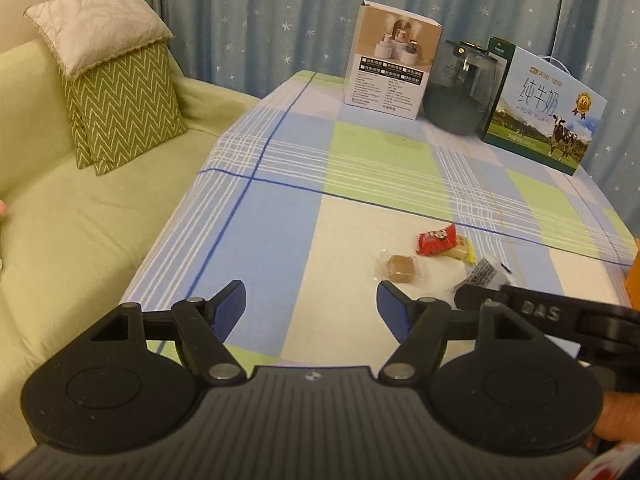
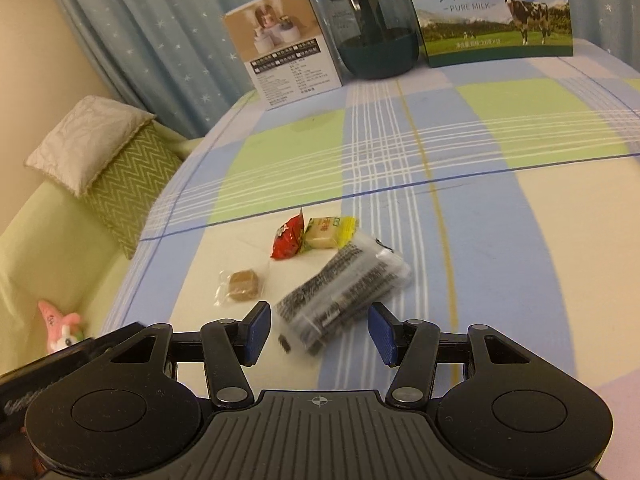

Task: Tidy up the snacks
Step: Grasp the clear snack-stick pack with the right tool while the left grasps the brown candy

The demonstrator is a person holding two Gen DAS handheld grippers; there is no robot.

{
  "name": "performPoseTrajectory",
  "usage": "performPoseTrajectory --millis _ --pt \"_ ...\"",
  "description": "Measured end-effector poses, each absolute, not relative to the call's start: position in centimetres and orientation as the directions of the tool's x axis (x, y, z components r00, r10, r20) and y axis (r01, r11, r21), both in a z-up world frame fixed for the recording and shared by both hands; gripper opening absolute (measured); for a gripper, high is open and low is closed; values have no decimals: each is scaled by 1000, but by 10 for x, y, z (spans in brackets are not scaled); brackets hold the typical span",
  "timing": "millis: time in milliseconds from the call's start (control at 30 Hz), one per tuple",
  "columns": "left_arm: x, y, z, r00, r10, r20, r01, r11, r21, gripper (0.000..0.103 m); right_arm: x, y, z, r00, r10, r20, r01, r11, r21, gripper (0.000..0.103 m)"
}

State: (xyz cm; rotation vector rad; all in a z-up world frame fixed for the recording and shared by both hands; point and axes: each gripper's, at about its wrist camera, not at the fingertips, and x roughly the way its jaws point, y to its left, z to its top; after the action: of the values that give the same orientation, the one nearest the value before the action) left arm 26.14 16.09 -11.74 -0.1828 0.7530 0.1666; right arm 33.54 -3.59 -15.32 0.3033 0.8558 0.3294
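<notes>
the open, empty right gripper (image 2: 318,330) hangs nearest the black-and-clear packet (image 2: 344,292), whose long axis runs diagonally away up-right, while the left gripper (image 1: 312,308) waits open too.

Black left gripper (image 1: 310,304) and right gripper (image 2: 318,332), blue ribbed pads, silver pivot screws, ridged grey housing

Tablecloth (image 2: 480,208): checked pale blue, light green and cream, thin white and dark blue lines. Curtain (image 1: 280,12): blue-grey, white stars. Sofa (image 1: 60,240): pale green. Cushions: one green with cream zigzag (image 1: 124,108), one off-white (image 1: 96,24). Snacks: red wrapper (image 2: 289,238); yellow wrapper (image 2: 330,232); brown cake in clear wrap (image 2: 242,282); clear pack, black print (image 2: 344,292). Jar (image 2: 374,28): dark teal. Gripper pads (image 2: 256,332): blue.
</notes>
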Motion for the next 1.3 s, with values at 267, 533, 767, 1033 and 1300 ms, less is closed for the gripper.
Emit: performPoseTrajectory --millis 267,533,767,1033,1300 --pt "263 167 -125 704 91 -704 -229 968 -104 69 351 -7 -159 663 282 -694 -209 959 190 54" --pt "270 154 -130 711 29 -703 -127 988 -88 69 341 -22 -161 649 280 -708 -308 947 93 38" --pt "297 129 -143 706 27 -707 34 997 73 68 325 -70 -153 640 298 -708 -316 942 111 38" --pt "327 103 -158 717 26 -696 144 972 185 65 317 -97 -149 643 309 -701 -307 942 133 38" --pt "343 105 -160 714 -77 -696 187 979 83 37 319 -102 -145 647 331 -687 -301 939 169 38"
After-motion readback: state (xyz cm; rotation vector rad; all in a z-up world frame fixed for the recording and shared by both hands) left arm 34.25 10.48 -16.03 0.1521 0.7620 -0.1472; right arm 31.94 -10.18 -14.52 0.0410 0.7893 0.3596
